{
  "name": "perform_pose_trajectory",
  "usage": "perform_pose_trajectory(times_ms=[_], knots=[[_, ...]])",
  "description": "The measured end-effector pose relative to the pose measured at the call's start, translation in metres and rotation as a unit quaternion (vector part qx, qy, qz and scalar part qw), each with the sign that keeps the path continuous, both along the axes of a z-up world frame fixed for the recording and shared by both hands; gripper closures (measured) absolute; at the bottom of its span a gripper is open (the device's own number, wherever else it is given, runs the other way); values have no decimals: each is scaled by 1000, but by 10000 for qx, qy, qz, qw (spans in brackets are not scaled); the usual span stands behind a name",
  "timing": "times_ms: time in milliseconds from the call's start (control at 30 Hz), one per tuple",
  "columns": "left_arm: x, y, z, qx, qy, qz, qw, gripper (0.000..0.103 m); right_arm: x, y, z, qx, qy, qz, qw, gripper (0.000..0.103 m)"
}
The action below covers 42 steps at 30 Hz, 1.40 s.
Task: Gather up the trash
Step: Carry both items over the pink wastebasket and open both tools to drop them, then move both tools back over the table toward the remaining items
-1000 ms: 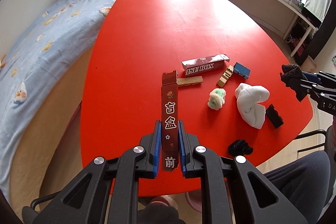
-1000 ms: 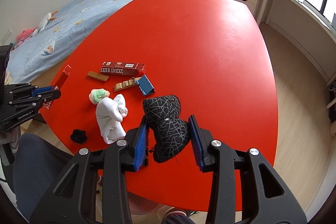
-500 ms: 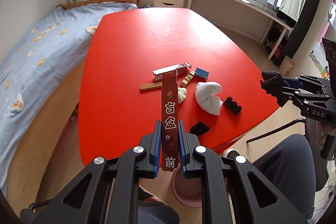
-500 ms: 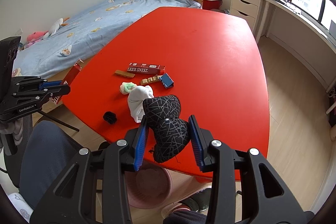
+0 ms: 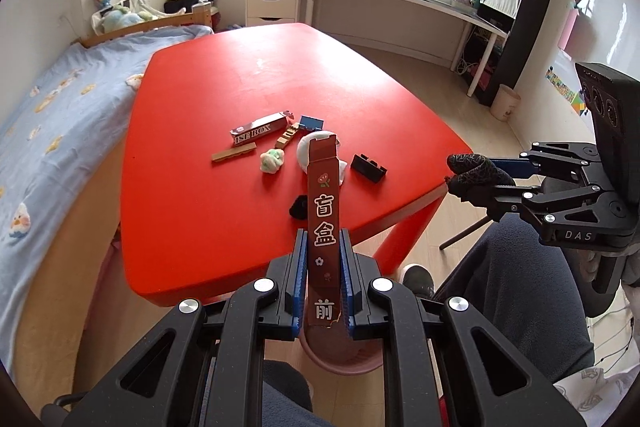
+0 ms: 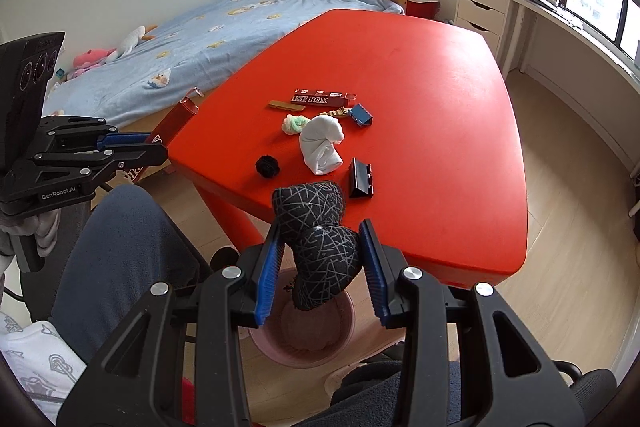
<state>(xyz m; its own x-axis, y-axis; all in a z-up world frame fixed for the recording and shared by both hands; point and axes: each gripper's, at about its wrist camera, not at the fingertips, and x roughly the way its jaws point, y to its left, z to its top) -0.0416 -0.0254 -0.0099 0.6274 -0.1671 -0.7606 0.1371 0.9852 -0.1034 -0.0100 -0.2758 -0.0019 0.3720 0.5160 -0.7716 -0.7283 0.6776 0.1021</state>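
Both claws loaded, hanging above pink bin [image 6: 304, 331].
Left gripper [image 5: 323, 281] pinches brown carton [image 5: 322, 215] tight; right gripper [image 6: 322, 267], half-closed, apparently squeezes black bundle [image 6: 316, 239] at 12 o'clock.

I see a red table [image 6: 420, 75] with a small cluster of things near its front edge. A long box [image 6: 323, 98] printed "ISE BOX" lies farthest back, with a flat tan strip [image 6: 285, 105] just beside its left end. A blue piece [image 6: 361, 115] sits near the box's right end, touching a tan block [image 6: 338, 112]. In front of these lie a green-and-white wad [image 6: 294, 124] and a white sock [image 6: 322, 143], close together. Nearer the edge are a black ball [image 6: 267, 166] and a black clip [image 6: 361, 177], apart from each other. On the wood floor [image 6: 560, 227] below the table's near edge stands a pink bin [image 6: 348, 339].
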Motion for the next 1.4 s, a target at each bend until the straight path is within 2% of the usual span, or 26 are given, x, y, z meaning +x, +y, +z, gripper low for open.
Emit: perform_pose_trajectory(times_ms=[400, 767, 867, 933, 967, 1000, 1033, 1100, 1133, 1200, 1400], knots=[[-19, -17, -23, -92, 352, -340, 9988, 89, -24, -4, -25, -125, 332, 142, 9993, 64], [-19, -21, -24, -153, 392, -389, 9984, 88, -23, -3, -29, -81, 443, 213, 9988, 64], [-18, -21, -25, -209, 403, -406, 9981, 88, -22, -3, -30, -52, 489, 259, 9985, 60], [-18, -20, -25, -216, 389, -363, 9984, 84, -22, -6, -30, -34, 476, 243, 9986, 50], [-17, -18, -25, -211, 404, -346, 9984, 77, -21, -7, -29, -24, 452, 213, 9987, 35], [-17, -17, -25, -156, 391, -279, 9987, 58, -20, -8, -29, -35, 413, 171, 9990, 23], [-17, -15, -25, -134, 341, -215, 9991, 48, -19, -9, -29, -56, 369, 123, 9992, 18], [-18, -13, -23, -102, 209, -154, 9996, 15, -17, -11, -29, -72, 351, 49, 9993, 8], [-20, -12, -22, -56, 98, -120, 9999, 11, -16, -11, -29, -75, 365, 15, 9993, 6], [-21, -12, -20, 2, 44, -105, 9999, 8, -14, -13, -30, -68, 390, -43, 9992, 4], [-19, -6, -25, -21, 153, 103, 9998, 8, -11, -13, -35, -96, 440, -98, 9989, 3]])
